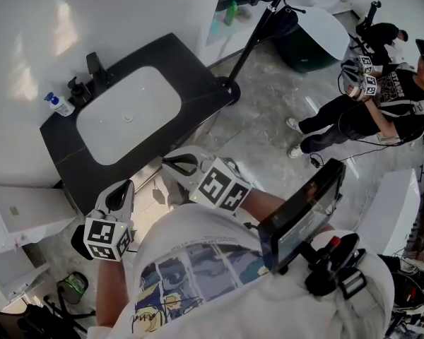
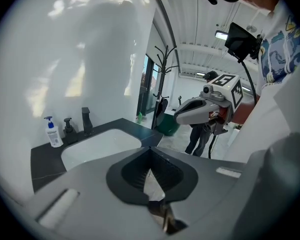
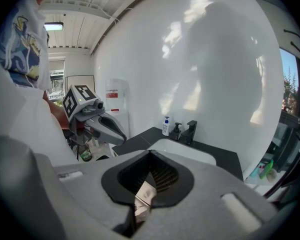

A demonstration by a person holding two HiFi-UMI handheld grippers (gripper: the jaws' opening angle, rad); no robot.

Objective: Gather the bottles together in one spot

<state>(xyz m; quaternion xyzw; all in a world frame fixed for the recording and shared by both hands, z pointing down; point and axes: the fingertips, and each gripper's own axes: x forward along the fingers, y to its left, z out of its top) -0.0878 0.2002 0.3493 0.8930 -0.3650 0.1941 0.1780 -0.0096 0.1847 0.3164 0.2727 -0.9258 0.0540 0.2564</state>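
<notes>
Bottle (image 1: 59, 104) stands on the counter's (image 1: 191, 76) far left corner in the head view, with the left claw (image 1: 124, 187) and right claw (image 1: 172, 162) well apart from it. Left gripper view: jaws clenched, nothing between. Right gripper view: jaws clenched empty too, bottle near the tap (image 3: 191, 130).

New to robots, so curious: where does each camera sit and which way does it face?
Head view: on the person's head, facing steeply down at the sink; shirt, left gripper and right gripper show.
Left gripper view: on the left gripper, along its shut jaws to the sink; shirt shows.
Right gripper view: on the right gripper, along its shut jaws to the sink; shirt shows.
All share the pump bottle.
</notes>
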